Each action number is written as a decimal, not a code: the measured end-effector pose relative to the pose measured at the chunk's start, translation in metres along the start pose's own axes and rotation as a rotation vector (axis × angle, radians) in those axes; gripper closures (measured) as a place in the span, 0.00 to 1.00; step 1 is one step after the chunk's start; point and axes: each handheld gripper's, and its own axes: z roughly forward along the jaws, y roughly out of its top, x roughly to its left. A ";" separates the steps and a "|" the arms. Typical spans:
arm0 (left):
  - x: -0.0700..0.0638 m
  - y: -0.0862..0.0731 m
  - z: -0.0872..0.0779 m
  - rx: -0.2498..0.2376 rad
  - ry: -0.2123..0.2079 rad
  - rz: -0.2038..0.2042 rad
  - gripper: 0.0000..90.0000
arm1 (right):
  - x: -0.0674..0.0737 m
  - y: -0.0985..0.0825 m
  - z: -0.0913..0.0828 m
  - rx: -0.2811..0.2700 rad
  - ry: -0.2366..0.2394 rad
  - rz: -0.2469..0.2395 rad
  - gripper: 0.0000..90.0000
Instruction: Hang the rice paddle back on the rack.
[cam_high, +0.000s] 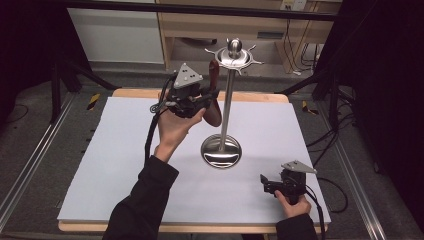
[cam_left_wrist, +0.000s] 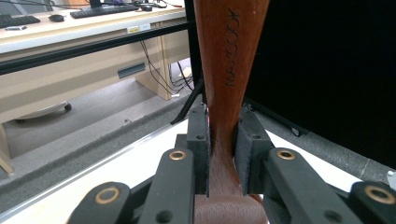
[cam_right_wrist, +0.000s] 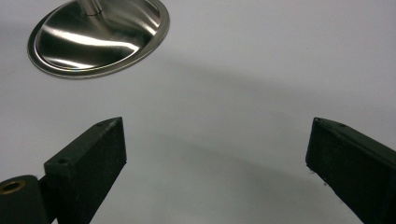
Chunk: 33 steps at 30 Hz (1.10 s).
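Mid-step: hanging a brown wooden spoon (cam_high: 215, 95) on the steel utensil stand (cam_high: 227, 100). Left gripper (cam_left_wrist: 219, 149) clenched on its neck, held upright just beside the pole, under the hook crown (cam_high: 234, 56). Next, by judgement: lift, then thread handle onto a hook. Right gripper (cam_right_wrist: 215, 158) agape, idle over the white tabletop (cam_high: 125, 165); pole crowds approach.

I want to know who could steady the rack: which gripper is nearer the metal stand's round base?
Left. The left gripper holds a wooden utensil beside the pole, above the base; the right gripper rests open, farther off.
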 end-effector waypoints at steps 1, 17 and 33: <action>0.000 0.000 0.000 -0.002 -0.001 0.009 0.85 | 0.000 0.000 0.000 0.001 0.000 -0.001 0.06; -0.027 -0.030 -0.020 0.004 0.014 -0.233 0.55 | 0.000 0.000 0.001 0.008 -0.007 0.004 0.06; -0.037 -0.091 -0.045 0.074 0.004 -0.240 0.45 | -0.002 -0.002 0.001 0.011 -0.016 0.016 0.06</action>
